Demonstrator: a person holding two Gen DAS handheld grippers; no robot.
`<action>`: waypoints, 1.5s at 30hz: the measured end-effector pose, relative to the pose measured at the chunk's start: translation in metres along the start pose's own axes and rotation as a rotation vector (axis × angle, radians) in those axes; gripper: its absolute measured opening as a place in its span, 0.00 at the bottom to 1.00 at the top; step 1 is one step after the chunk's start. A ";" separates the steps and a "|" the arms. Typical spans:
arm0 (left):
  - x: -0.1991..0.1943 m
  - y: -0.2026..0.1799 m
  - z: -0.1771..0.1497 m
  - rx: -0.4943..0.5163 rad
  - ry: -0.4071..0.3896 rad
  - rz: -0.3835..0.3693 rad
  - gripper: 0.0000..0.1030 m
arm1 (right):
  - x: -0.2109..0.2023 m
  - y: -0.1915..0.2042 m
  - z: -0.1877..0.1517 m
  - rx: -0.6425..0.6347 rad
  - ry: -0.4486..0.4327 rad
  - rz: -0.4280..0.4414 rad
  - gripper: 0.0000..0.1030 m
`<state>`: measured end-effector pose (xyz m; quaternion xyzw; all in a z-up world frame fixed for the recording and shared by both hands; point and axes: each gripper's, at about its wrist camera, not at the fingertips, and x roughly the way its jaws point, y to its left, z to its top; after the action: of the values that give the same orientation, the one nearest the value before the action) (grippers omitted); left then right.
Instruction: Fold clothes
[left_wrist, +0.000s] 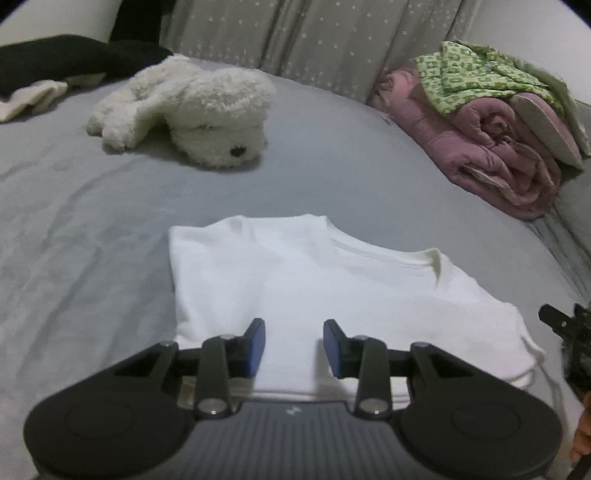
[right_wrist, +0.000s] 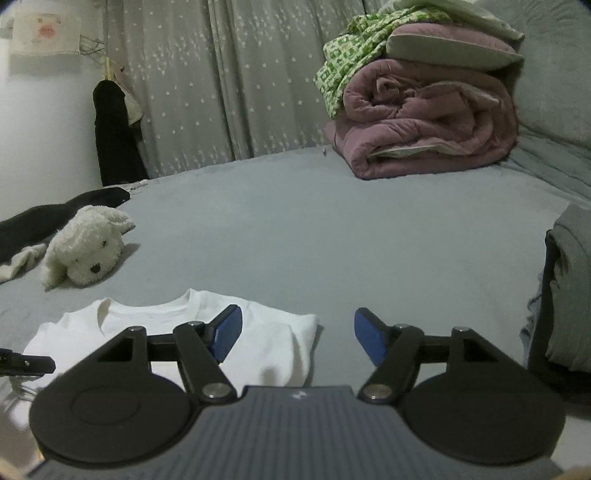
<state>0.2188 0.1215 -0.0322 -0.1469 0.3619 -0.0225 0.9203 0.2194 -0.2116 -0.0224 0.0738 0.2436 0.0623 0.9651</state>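
Left gripper (left_wrist: 294, 349) hovers low and level, blue pads (left_wrist: 256, 345) parted with nothing between them. Right gripper (right_wrist: 298, 338) sits off to its right, spread wider, empty too. Each one's black tip pokes into the edge of the other's view.

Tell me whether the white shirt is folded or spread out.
Folded. The white shirt lies on the bed as a compact rectangle, collar on top, no sleeves sticking out, layered edges at one side.

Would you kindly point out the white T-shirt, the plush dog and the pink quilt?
white T-shirt (left_wrist: 295, 280), left wrist view, middle of its chest.
plush dog (left_wrist: 218, 122), left wrist view, its head.
pink quilt (right_wrist: 428, 129), right wrist view, rolled front.
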 end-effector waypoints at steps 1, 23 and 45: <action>0.001 0.000 -0.001 0.001 -0.008 0.004 0.35 | 0.005 -0.001 -0.003 0.001 0.016 -0.001 0.69; -0.054 0.023 -0.064 -0.040 -0.220 -0.144 0.52 | -0.047 -0.021 -0.057 0.064 0.158 0.182 0.75; -0.175 0.024 -0.174 0.269 -0.067 -0.029 0.53 | -0.188 -0.090 -0.132 0.600 0.229 0.389 0.41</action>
<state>-0.0293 0.1265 -0.0448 -0.0279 0.3223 -0.0791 0.9429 -0.0006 -0.3150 -0.0659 0.3909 0.3389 0.1783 0.8370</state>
